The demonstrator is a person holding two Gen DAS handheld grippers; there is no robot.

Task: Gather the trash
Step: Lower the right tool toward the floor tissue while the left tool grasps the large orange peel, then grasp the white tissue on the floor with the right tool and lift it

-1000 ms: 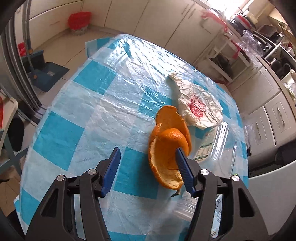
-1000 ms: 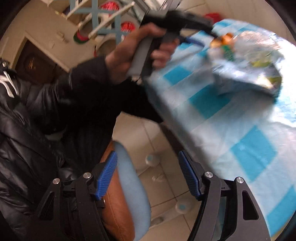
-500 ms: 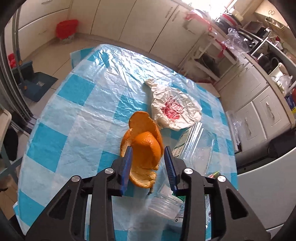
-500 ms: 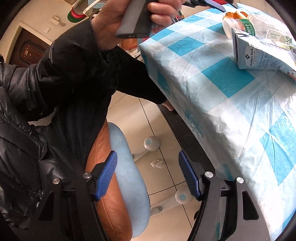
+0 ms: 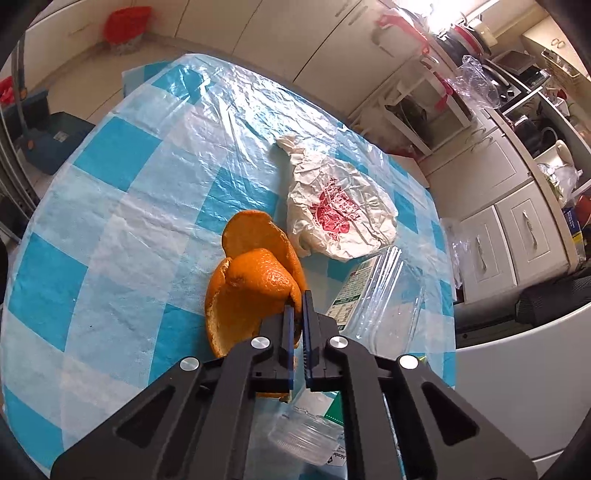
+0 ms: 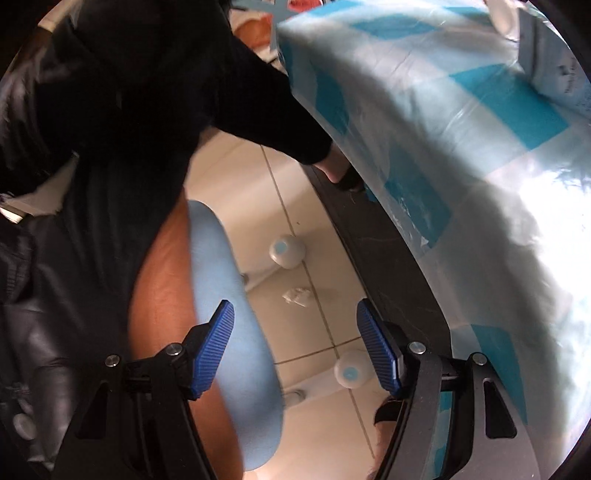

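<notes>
So the left gripper (image 5: pixel 295 314) is pinching one flap of the curled orange peel (image 5: pixel 255 291), jaws squeezed nearly together, since it's thin. The peel is sitting on the blue-and-white checked plastic tablecloth (image 5: pixel 110 229), beside a crumpled white wrapper with red print (image 5: pixel 340 214). The right gripper (image 6: pixel 295 345) is hanging spread and empty over the tiled floor, probably waiting.

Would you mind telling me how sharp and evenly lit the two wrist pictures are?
Left wrist view: sharp, with the orange peel crisp, fisheye bending at the edges, and the window blown out. Right wrist view: motion-blurred, the dark sleeve underexposed, and strong glare on the tablecloth.
</notes>
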